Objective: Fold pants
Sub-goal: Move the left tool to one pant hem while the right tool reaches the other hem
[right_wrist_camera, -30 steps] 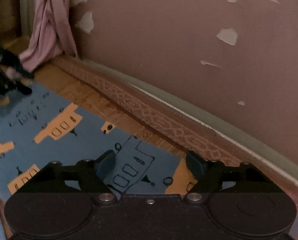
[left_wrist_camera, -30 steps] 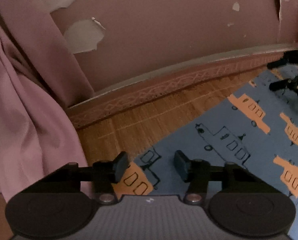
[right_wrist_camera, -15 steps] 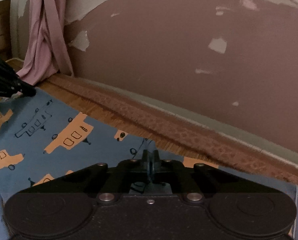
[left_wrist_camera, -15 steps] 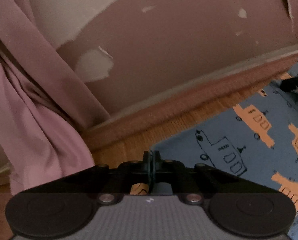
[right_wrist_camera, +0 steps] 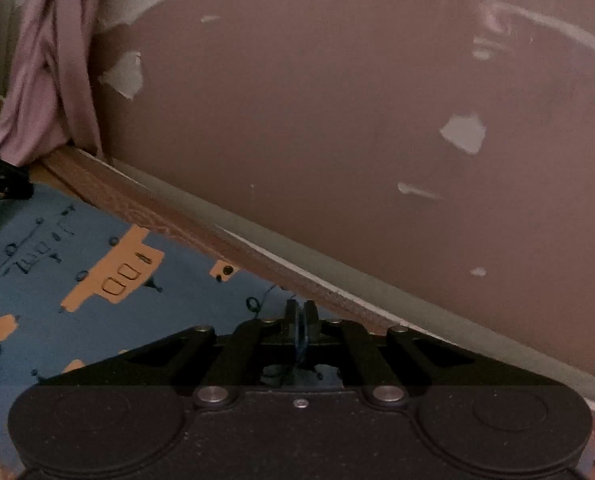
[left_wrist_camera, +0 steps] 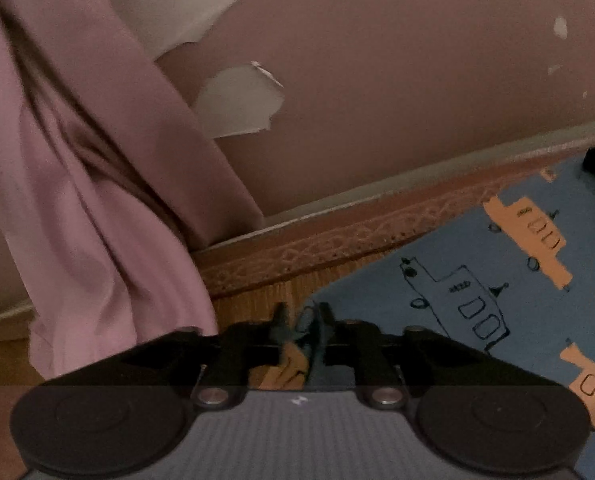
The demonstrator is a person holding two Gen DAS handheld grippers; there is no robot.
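L gripper: jaws pinched on corner of pants, cloth bunched btwn fingers.
R gripper: clamped tight on opposite corner, same edge.
Pants: blue w/ orange print, spread on wood floor; held edge runs gripper to gripper, rest lies back toward person.
Pose: both low, aimed at baseboard.
Far: peeling wall, pink curtain at L.
Next (guess): lift edge evenly, carry back over.

The pants are blue, printed with orange vehicle shapes and dark outline drawings of the same kind. Behind them the wall is dusty mauve with pale patches where the paint has peeled, the curtain is pink, and the skirting is reddish-brown with a criss-cross pattern above the orange-brown wooden floor.
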